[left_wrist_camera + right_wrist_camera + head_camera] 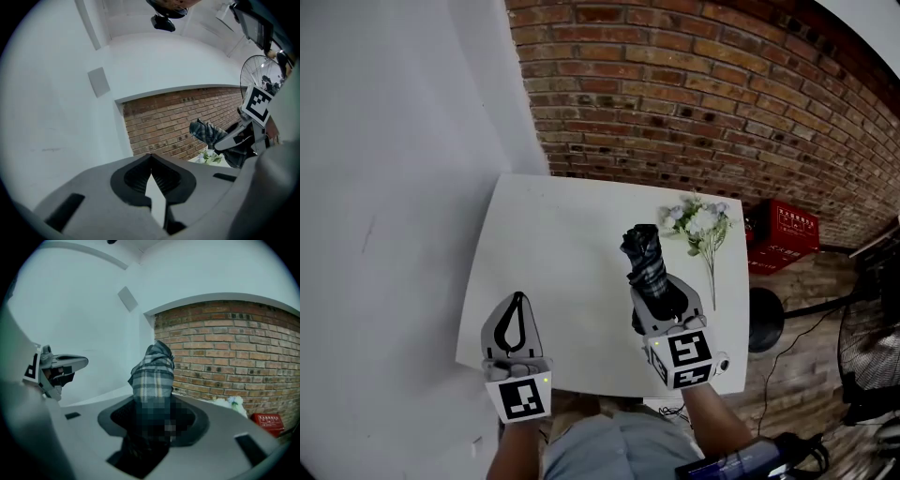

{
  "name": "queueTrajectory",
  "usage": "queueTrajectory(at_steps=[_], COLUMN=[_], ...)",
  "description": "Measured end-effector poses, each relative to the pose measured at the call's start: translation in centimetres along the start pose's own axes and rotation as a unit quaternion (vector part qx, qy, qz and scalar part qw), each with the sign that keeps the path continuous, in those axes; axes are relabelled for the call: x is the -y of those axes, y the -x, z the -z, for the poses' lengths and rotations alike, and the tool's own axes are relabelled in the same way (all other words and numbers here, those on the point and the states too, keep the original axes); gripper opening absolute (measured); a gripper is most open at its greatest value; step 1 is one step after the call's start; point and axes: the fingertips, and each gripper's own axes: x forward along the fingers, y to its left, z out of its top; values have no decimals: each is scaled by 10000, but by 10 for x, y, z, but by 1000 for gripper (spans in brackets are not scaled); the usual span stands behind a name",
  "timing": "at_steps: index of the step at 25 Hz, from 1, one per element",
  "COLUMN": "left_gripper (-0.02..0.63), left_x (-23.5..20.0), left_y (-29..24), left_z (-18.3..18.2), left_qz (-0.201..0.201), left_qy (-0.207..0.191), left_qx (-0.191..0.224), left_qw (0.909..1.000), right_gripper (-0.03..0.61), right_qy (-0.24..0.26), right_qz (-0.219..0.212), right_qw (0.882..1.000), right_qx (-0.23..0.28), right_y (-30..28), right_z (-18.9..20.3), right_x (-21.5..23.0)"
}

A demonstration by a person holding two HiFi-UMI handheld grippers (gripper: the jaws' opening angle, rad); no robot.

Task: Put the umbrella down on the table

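Observation:
A folded plaid umbrella [641, 255] is clamped between the jaws of my right gripper [662, 292], and its free end sticks out over the white table [562, 244]. The right gripper view shows the same plaid bundle [153, 375] rising out of the jaws, with the lower part blurred. My left gripper [517, 300] hangs over the table's near left corner, its fingertips touching and nothing between them. In the left gripper view the tips meet [151, 157], and the umbrella [204, 132] shows off to the right.
A bunch of white flowers [699, 223] lies on the table's far right part. A red crate [784, 234], a round black stool [765, 319] and a fan [868, 349] stand on the floor to the right. A brick wall [694, 84] runs behind the table.

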Motion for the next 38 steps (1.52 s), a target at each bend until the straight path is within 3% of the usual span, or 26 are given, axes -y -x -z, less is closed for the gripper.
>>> queueTrajectory(at_steps=[15, 38], left_gripper=[9, 9], left_x=[9, 21], left_y=[-13, -31], left_z=[19, 34], left_qz=[171, 262], left_qy=[-116, -61], left_qx=[-211, -388], left_qw=[9996, 9989], right_gripper=[195, 195], right_qy=[-128, -227], right_qz=[52, 52], right_qw=[9983, 9926], right_qx=[-573, -1191], right_y=[-16, -33], right_z=[56, 108], right_x=[8, 21])
